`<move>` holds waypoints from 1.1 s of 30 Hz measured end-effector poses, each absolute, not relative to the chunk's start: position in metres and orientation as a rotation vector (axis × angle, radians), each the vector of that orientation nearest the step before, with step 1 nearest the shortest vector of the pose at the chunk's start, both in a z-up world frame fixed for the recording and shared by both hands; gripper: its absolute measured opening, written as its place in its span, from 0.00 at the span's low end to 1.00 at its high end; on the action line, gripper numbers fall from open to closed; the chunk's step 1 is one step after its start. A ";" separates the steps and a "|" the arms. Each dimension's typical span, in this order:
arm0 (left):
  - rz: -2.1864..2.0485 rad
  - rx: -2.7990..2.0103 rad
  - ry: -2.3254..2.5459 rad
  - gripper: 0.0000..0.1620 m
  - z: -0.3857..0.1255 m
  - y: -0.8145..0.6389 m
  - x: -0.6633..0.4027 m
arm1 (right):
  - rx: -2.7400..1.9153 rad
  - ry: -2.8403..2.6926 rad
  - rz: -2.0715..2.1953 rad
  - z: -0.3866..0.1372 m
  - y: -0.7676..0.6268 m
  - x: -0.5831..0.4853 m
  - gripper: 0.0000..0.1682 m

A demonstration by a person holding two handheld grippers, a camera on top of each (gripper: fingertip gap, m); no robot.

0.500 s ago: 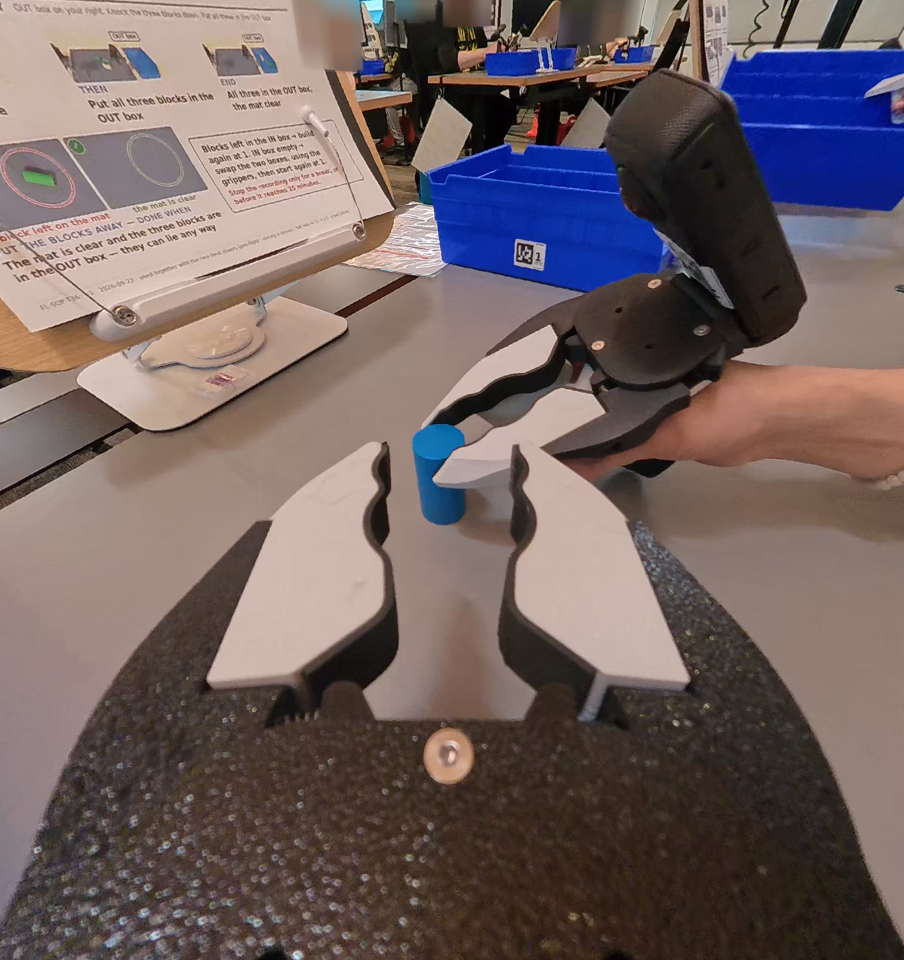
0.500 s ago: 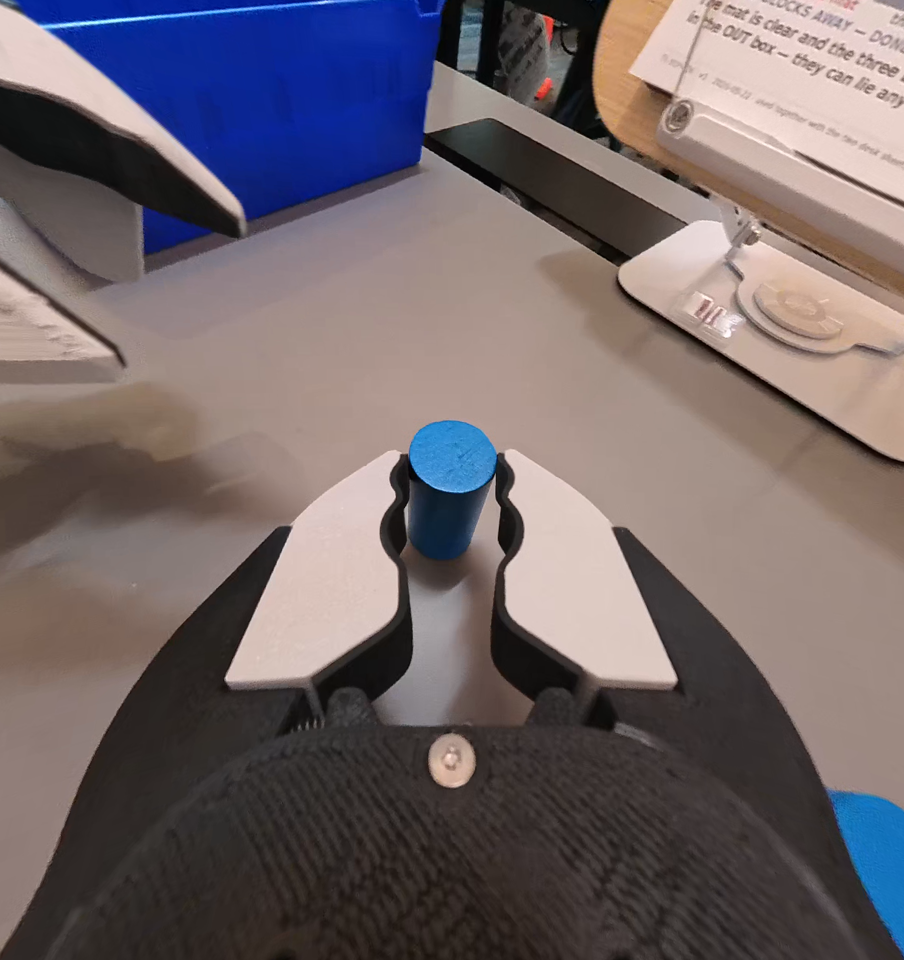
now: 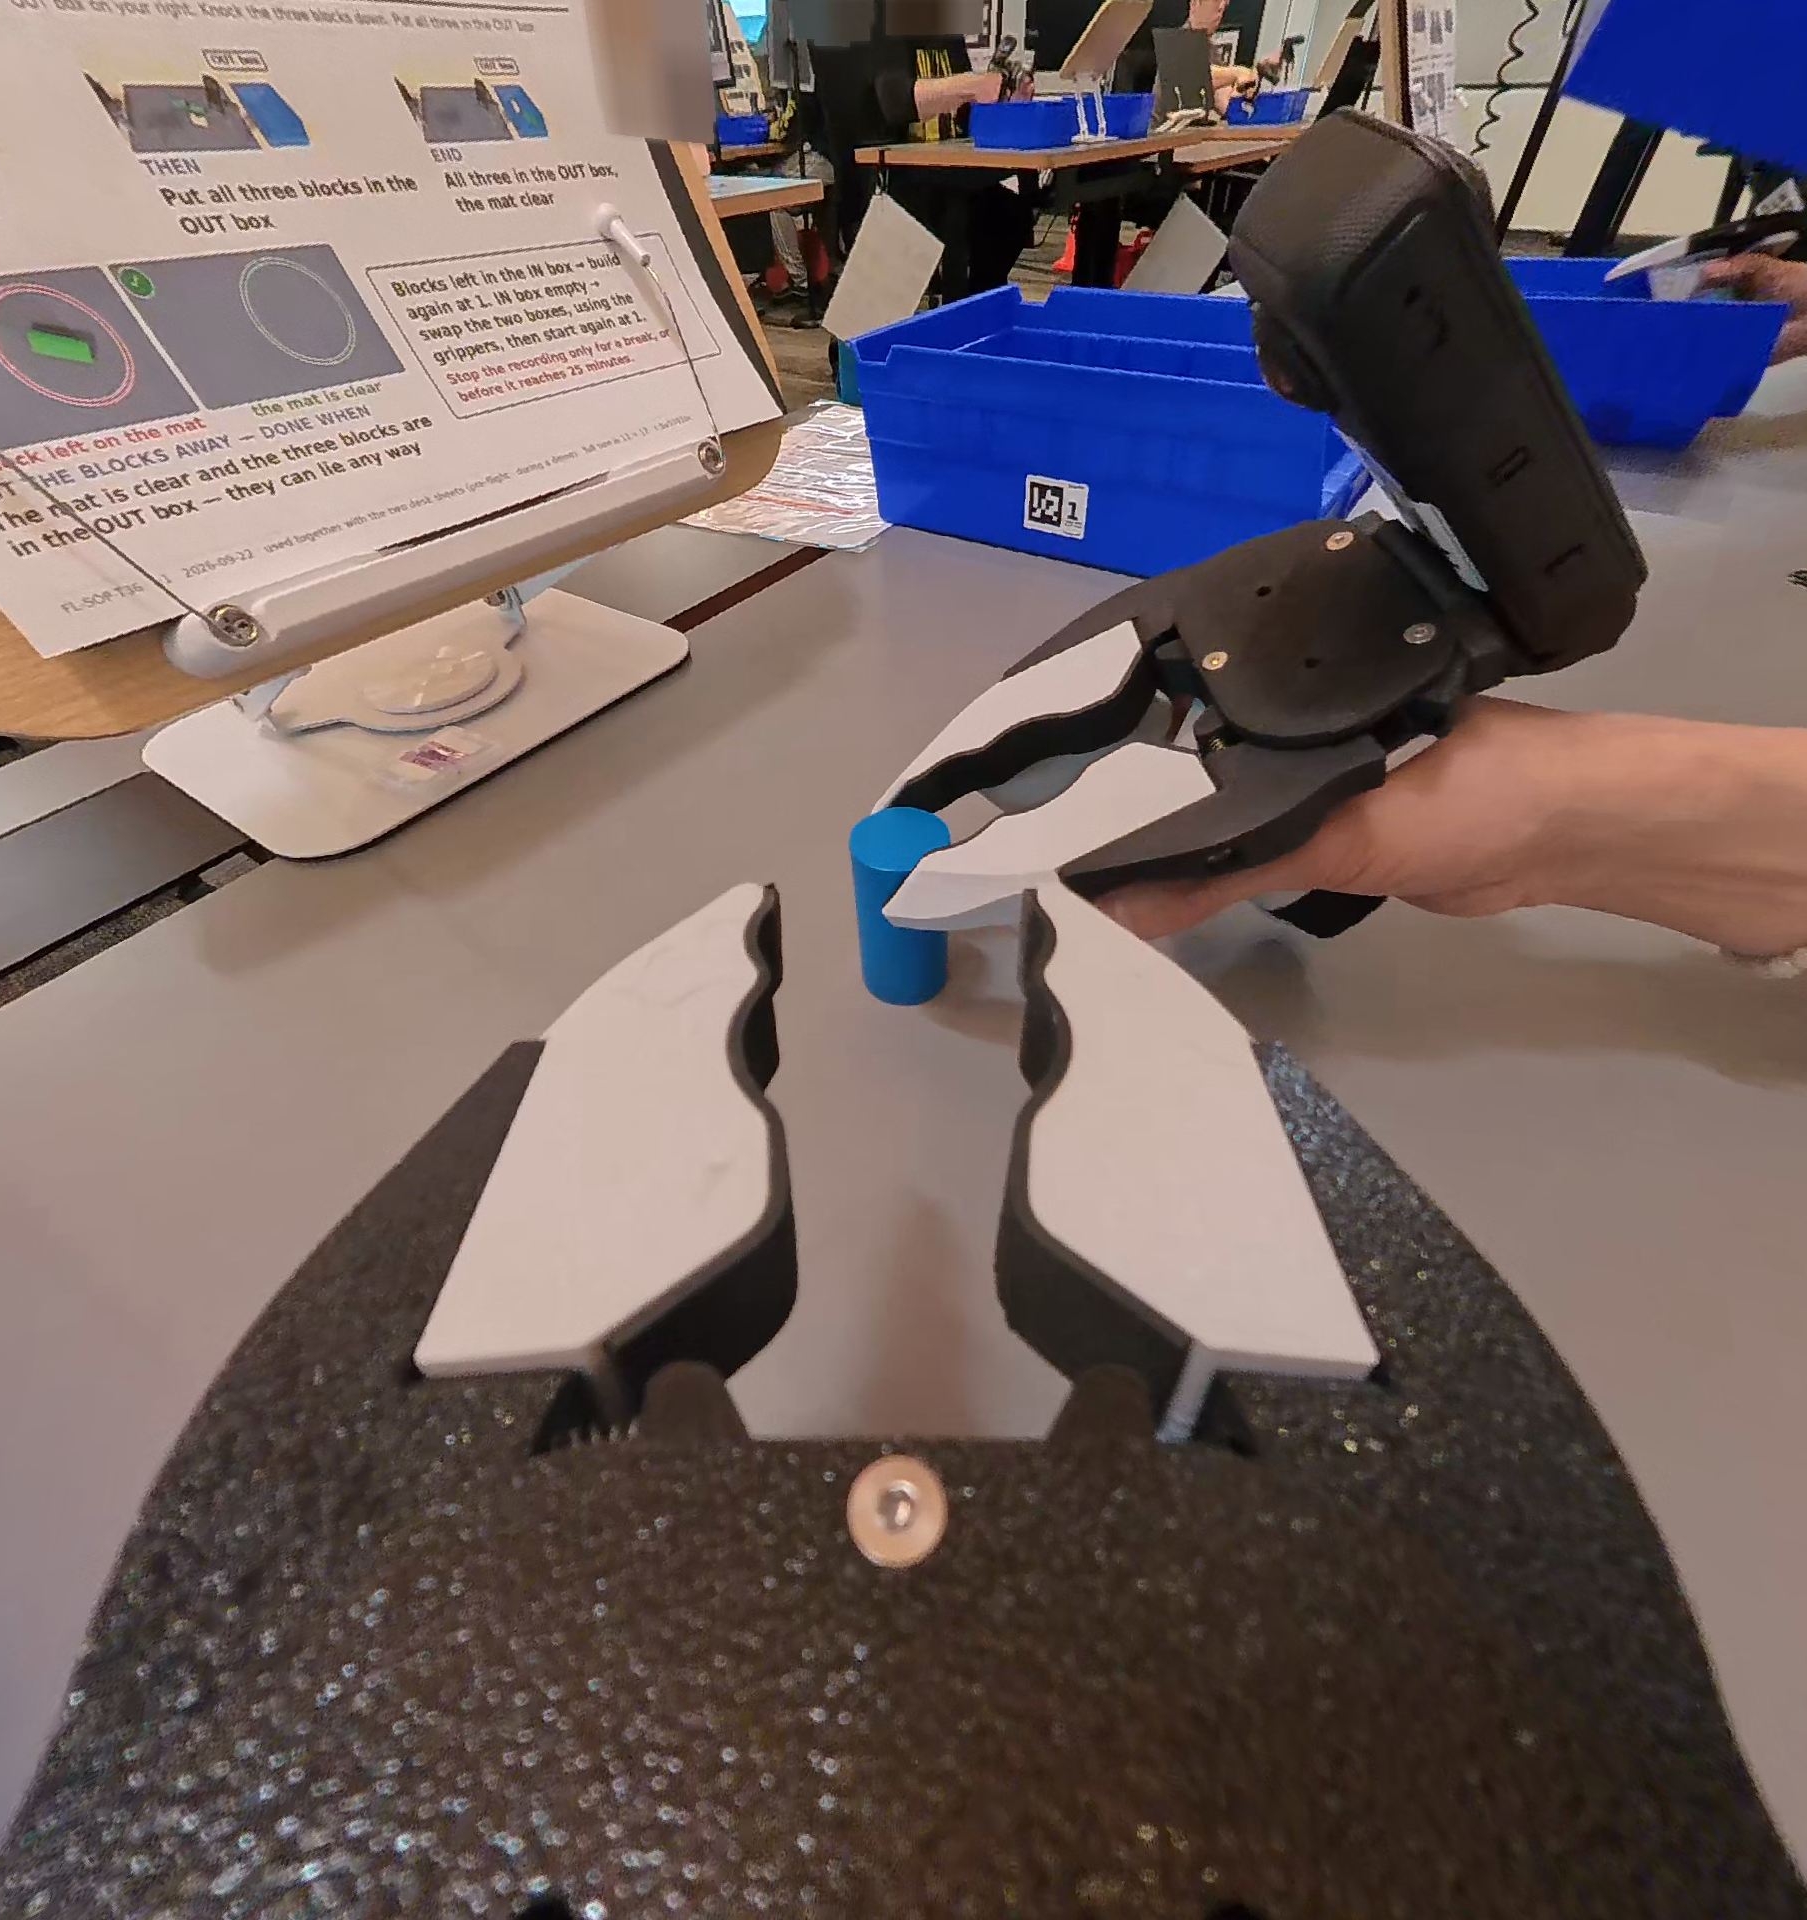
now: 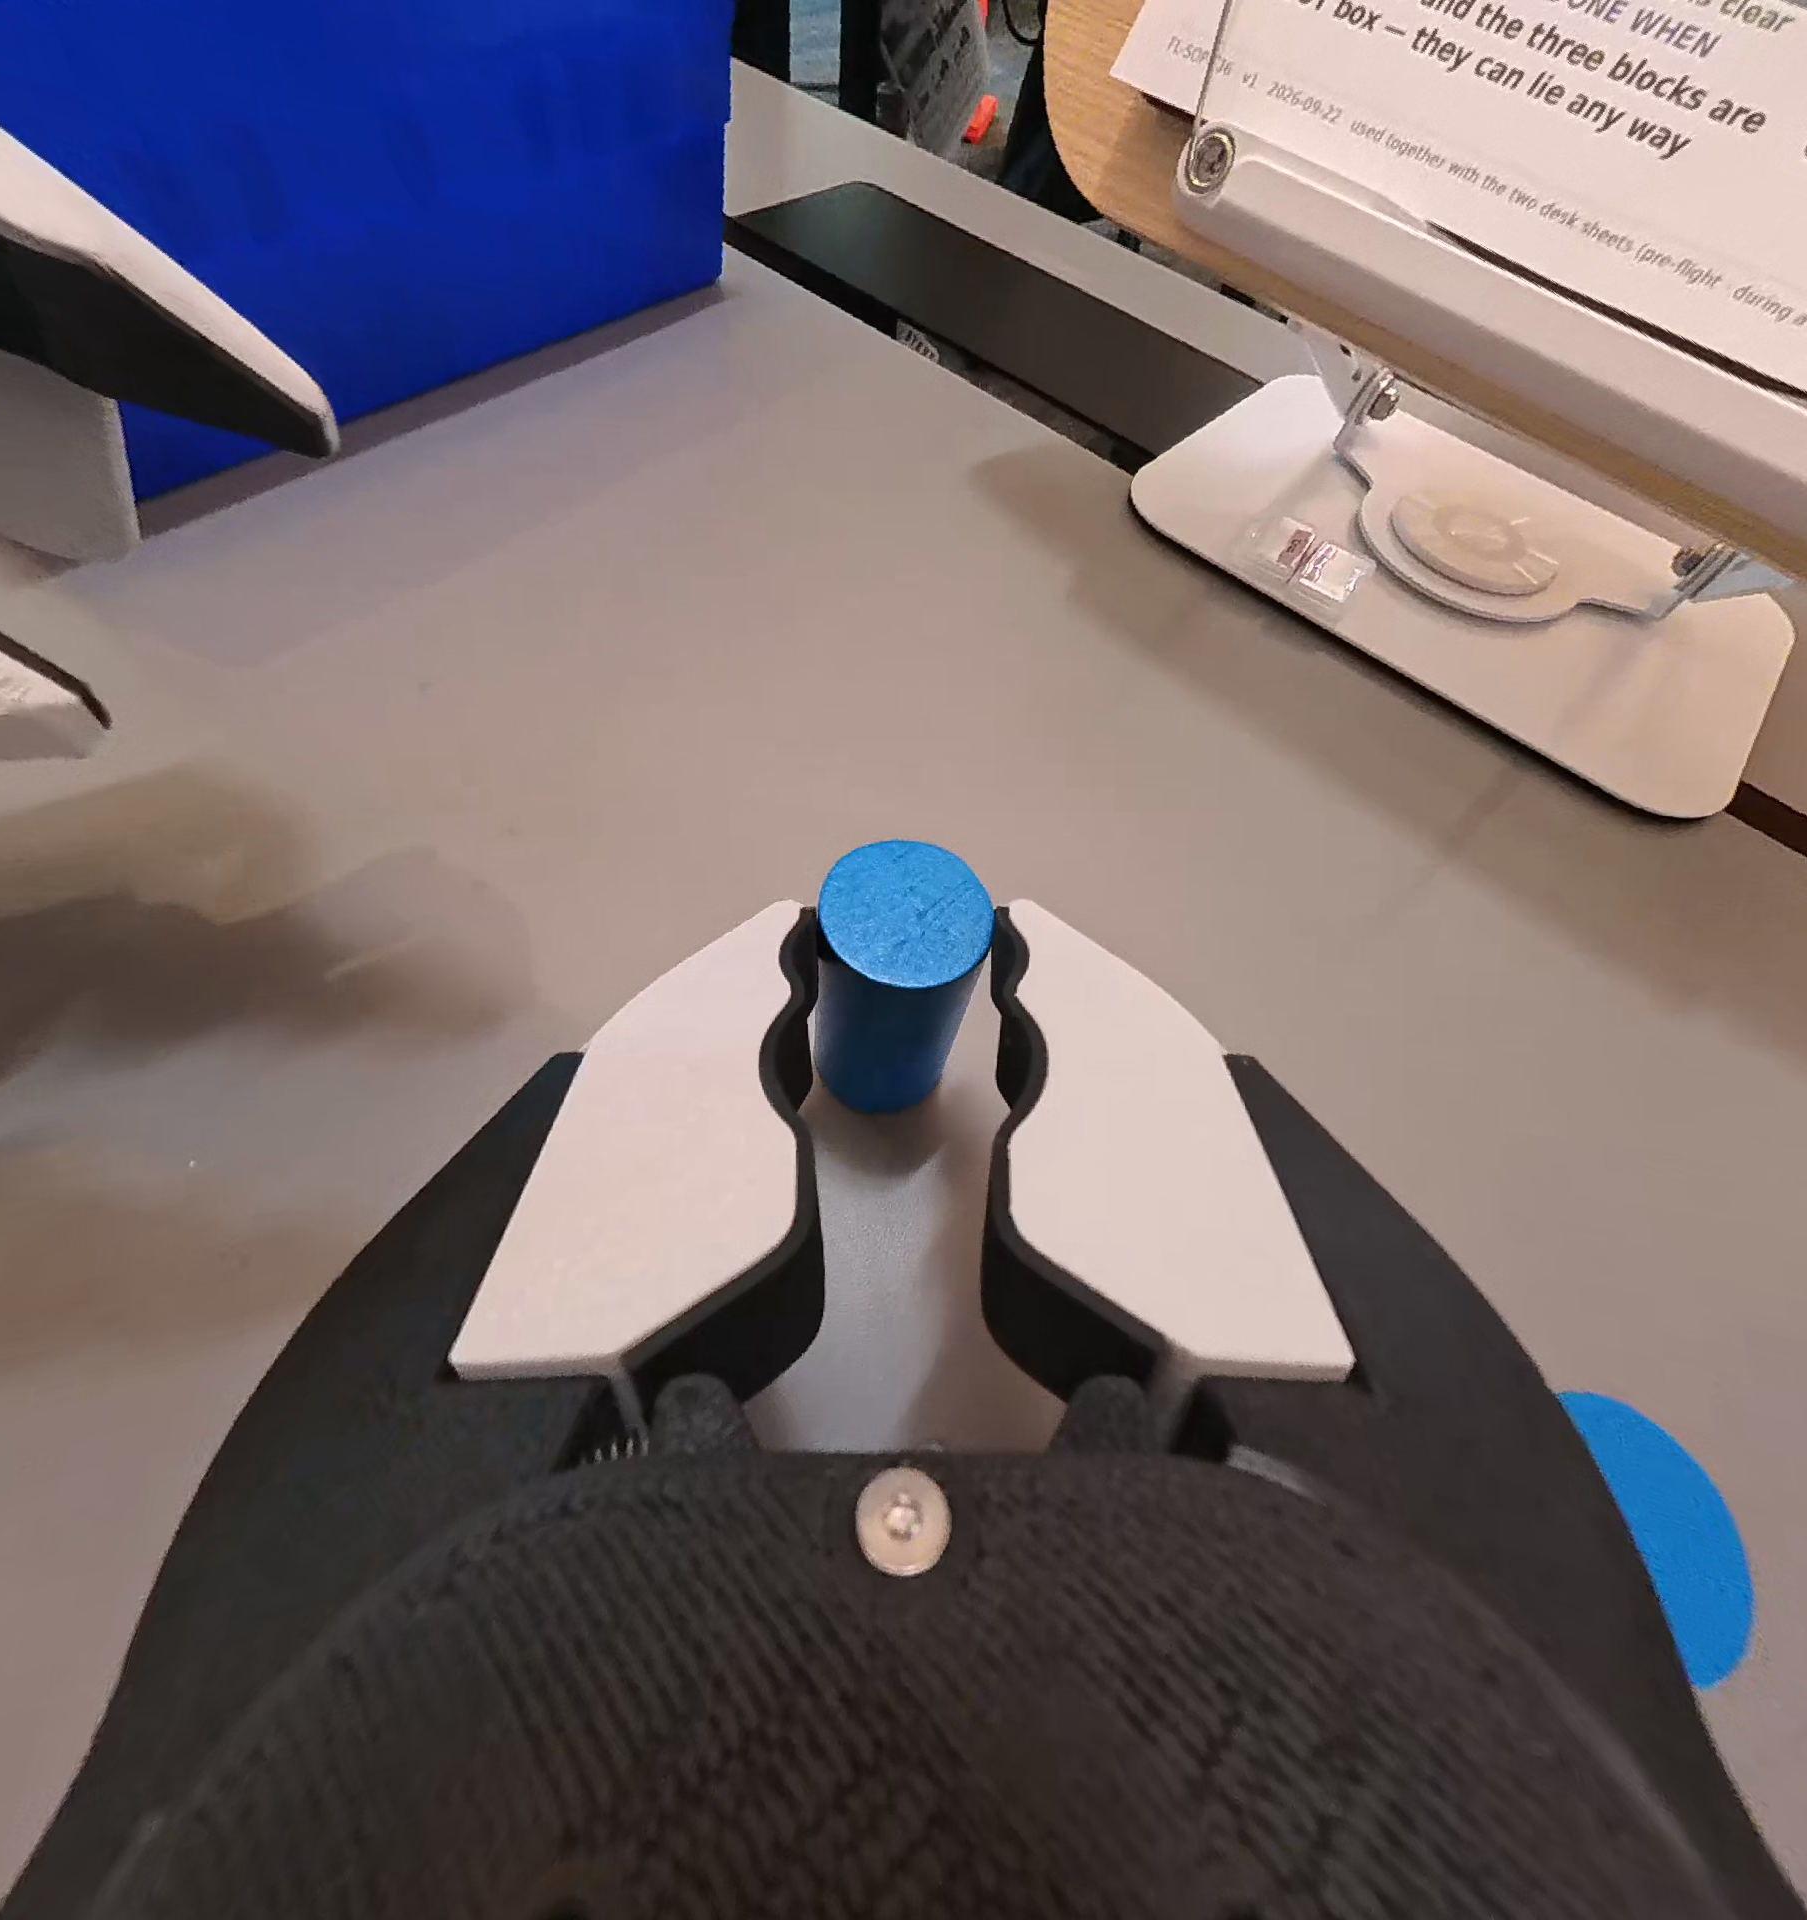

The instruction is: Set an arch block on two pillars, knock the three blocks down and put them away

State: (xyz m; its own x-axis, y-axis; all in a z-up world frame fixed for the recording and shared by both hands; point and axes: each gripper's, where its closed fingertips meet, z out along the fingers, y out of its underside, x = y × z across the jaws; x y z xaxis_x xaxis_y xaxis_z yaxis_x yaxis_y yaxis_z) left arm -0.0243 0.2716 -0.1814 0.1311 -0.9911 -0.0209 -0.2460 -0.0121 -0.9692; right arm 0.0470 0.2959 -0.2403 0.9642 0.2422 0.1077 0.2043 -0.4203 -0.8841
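Observation:
A blue cylinder [image 4: 904, 966] stands upright on the grey table [image 4: 670, 675]. My right gripper [image 4: 901, 914] is shut on the cylinder near its top, one fingertip on each side. In the left wrist view the cylinder [image 3: 899, 935] stands just beyond my left gripper [image 3: 897, 899], which is open and empty, low over the table and pointed at it. The right gripper [image 3: 894, 862] comes in there from the right, held by a hand [image 3: 1501, 831]. The left gripper's fingers [image 4: 255, 395] show at the left edge of the right wrist view.
A white stand [image 3: 411, 748] holds a board with a printed sheet at the back left. Blue bins [image 3: 1086, 416] stand at the table's far side, another [image 4: 359, 156] behind the left gripper. A blue patch [image 4: 1657, 1538] shows behind my right gripper. Left tips to right tips: about 10 cm.
Almost nothing. The right gripper stays on the cylinder. The cylinder sits slightly farther off in the left wrist view.

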 end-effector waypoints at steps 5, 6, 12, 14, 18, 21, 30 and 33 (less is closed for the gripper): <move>-0.981 -1.445 1.287 0.27 -0.181 0.271 -0.023 | -2.015 -0.322 0.042 -0.240 0.296 0.047 0.19; -0.980 -1.445 1.288 0.27 -0.180 0.271 -0.023 | -2.016 -0.322 0.042 -0.240 0.296 0.047 0.19; -1.000 -1.437 1.271 0.27 -0.171 0.268 -0.027 | -2.038 -0.331 0.059 -0.244 0.292 0.045 0.32; -1.027 -1.426 1.241 0.28 -0.160 0.268 -0.032 | -2.026 -0.316 0.058 -0.238 0.290 0.045 0.42; -1.038 -1.413 1.172 0.29 -0.129 0.276 -0.055 | -1.974 -0.340 0.074 -0.215 0.281 0.035 0.52; -0.952 -1.454 1.092 0.30 -0.107 0.303 -0.087 | -1.919 -0.392 0.089 -0.194 0.269 0.022 0.55; -0.407 -1.987 0.800 0.31 -0.125 0.439 -0.228 | -1.862 -0.493 0.184 -0.180 0.219 0.010 0.57; -0.318 -2.192 0.748 0.30 -0.154 0.472 -0.257 | -1.879 -0.488 0.171 -0.185 0.206 0.019 0.58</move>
State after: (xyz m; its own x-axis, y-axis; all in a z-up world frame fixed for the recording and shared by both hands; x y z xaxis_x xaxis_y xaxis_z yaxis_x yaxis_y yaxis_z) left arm -0.2574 0.4717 -0.1543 0.7951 -0.6064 -0.0141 -0.4103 -0.5206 -0.7487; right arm 0.0191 0.2057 -0.1852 0.9035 0.4124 0.1167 0.2491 -0.2837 -0.9260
